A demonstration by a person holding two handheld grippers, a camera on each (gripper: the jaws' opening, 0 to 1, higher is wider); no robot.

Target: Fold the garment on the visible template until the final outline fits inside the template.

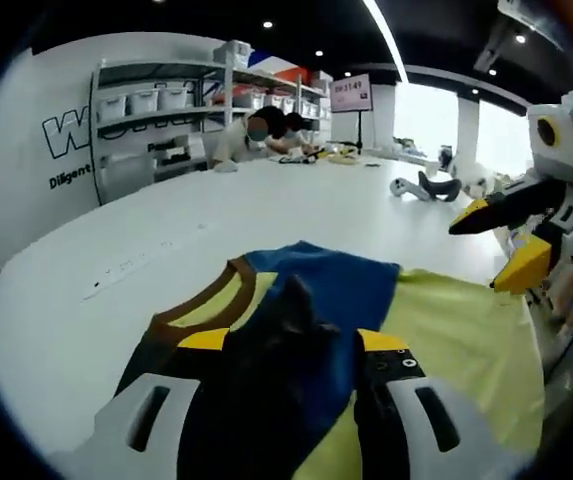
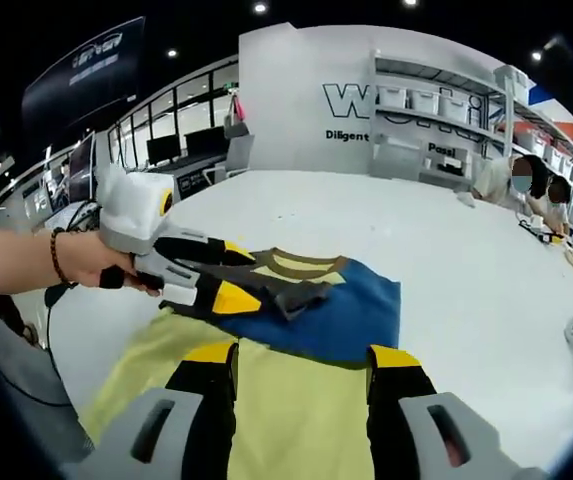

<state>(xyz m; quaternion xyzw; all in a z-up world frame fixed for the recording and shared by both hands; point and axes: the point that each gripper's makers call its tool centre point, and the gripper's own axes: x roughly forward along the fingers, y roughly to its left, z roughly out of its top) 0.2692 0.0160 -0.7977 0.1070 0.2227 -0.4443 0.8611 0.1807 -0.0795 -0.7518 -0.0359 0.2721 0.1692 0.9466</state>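
Two hand-held grippers: left hand-held gripper [image 2: 228,285] pinches the garment [image 2: 336,310]; right hand-held gripper [image 2: 301,365] gapes empty. Wall lettering [image 2: 351,134] reads "Diligent".

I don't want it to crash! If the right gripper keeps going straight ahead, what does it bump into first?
Probably the garment lying between its open jaws; beyond it, the left gripper pinching dark cloth. Depth is hard to judge.

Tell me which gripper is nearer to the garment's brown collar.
Left. The left gripper is shut on a pinch of dark fabric just beside the brown collar of the garment. The right gripper hangs open over the yellow part, farther from the collar.
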